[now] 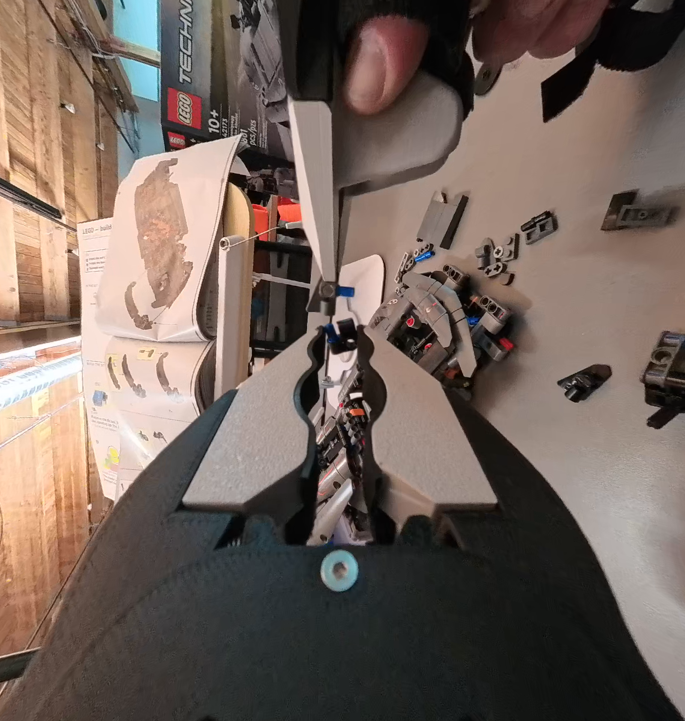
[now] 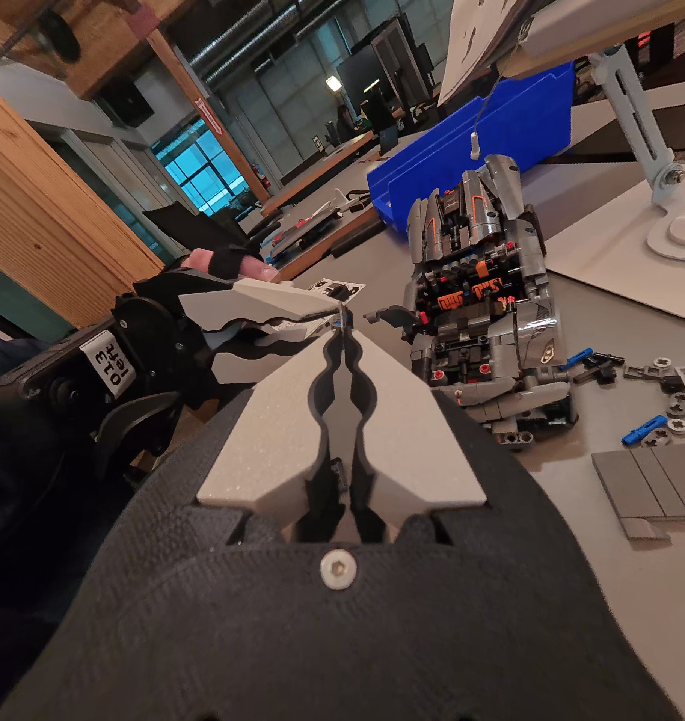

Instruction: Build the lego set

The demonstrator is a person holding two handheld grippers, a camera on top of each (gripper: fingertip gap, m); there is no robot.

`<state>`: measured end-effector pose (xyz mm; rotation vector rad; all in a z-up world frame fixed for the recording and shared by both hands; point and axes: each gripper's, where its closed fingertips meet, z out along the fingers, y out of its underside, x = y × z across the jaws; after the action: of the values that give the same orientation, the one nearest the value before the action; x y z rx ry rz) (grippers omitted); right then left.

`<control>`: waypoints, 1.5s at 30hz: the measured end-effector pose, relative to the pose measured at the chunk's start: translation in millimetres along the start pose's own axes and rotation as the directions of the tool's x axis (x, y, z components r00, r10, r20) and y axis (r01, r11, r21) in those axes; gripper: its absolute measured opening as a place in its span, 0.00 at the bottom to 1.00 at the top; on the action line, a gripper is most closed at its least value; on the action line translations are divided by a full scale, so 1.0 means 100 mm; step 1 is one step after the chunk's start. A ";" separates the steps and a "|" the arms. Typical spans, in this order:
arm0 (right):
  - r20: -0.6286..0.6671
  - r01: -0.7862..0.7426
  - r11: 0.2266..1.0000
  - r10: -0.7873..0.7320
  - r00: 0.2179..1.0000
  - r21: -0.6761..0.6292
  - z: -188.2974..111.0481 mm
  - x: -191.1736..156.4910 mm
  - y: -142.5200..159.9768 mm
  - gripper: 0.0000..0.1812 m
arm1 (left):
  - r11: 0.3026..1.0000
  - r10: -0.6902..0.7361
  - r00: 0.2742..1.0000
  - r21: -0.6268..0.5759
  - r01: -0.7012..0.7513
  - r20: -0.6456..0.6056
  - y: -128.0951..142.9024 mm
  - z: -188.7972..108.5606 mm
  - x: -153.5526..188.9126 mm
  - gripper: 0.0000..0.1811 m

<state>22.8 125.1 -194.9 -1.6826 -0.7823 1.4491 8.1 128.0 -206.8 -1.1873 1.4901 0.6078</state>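
Item one, my left gripper (image 1: 339, 331): jaws nearly closed, pinching a small black connector with a blue pin (image 1: 341, 334) at the tips, held above the table (image 1: 606, 507). Item two, my right gripper (image 2: 343, 325): jaws drawn close, clamping a small grey piece with a blue pin (image 1: 333, 290) at its very tip; in the left wrist view this gripper comes in from above, its tip just beside the left gripper's tip, the two pieces near each other; I cannot tell whether they touch. Item three, the partly built grey and black car model (image 2: 485, 296): it rests on the table just beyond both grippers, orange and red parts showing in its open middle. Item four, loose parts (image 2: 661, 394): grey connectors, blue pins and flat grey panels (image 2: 649, 483) scattered on the table to the right of the model. Item five, open instruction booklet (image 1: 157, 249) on a white stand, set box (image 1: 216, 74) behind it. Item six, blue bin (image 2: 489, 140) behind the model.
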 end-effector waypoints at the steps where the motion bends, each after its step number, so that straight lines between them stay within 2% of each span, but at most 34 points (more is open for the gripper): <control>1: 0.005 -0.002 1.000 0.002 1.000 -0.001 0.00 0.00 0.00 0.00 | 1.000 0.007 1.000 0.000 -0.007 0.005 0.00 0.00 -0.01 0.07; 8: 0.002 0.009 1.000 -0.009 1.000 -0.024 0.02 -0.03 0.03 0.00 | 0.999 0.049 0.999 0.003 -0.049 0.016 -0.03 -0.01 0.01 0.06; 12: -0.012 0.013 0.998 -0.013 1.000 -0.065 0.03 -0.01 0.09 0.00 | 0.999 0.038 0.999 0.008 -0.037 -0.023 -0.02 -0.01 0.08 0.06; 17: 0.016 0.026 0.975 -0.023 1.000 -0.221 0.09 -0.07 0.35 0.00 | 0.998 -0.051 0.979 0.027 0.058 -0.199 0.06 -0.17 0.42 0.06; 22: 0.019 0.140 0.938 -0.141 0.990 -0.318 0.16 -0.19 0.48 0.00 | 0.986 -0.156 0.875 -0.014 0.169 -0.458 0.31 -0.42 0.97 0.07; 26: 0.025 0.184 0.909 -0.188 0.982 -0.375 0.20 -0.26 0.55 0.00 | 0.980 -0.195 0.805 -0.072 0.187 -0.561 0.47 -0.51 1.22 0.07; 31: 0.022 0.161 0.891 -0.168 0.986 -0.424 0.24 -0.28 0.70 0.00 | 0.952 -0.283 0.738 -0.087 0.293 -0.612 0.50 -0.54 1.26 0.11; 35: 0.010 0.136 0.897 -0.145 0.989 -0.421 0.25 -0.27 0.71 0.00 | 0.916 -0.361 0.657 -0.120 0.382 -0.662 0.51 -0.59 1.27 0.14; 40: 0.012 0.123 0.905 -0.129 0.992 -0.408 0.29 -0.28 0.71 0.00 | 0.893 -0.401 0.558 -0.174 0.415 -0.727 0.53 -0.57 1.28 0.15; 45: 0.015 0.111 0.913 -0.114 0.993 -0.394 0.29 -0.27 0.70 0.00 | 0.905 -0.346 0.506 -0.138 0.403 -0.790 0.56 -0.54 1.26 0.17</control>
<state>-12.2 70.7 -243.2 -1.8997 -1.2111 1.2613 -55.2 58.1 -320.7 -1.8045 1.8584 -0.3750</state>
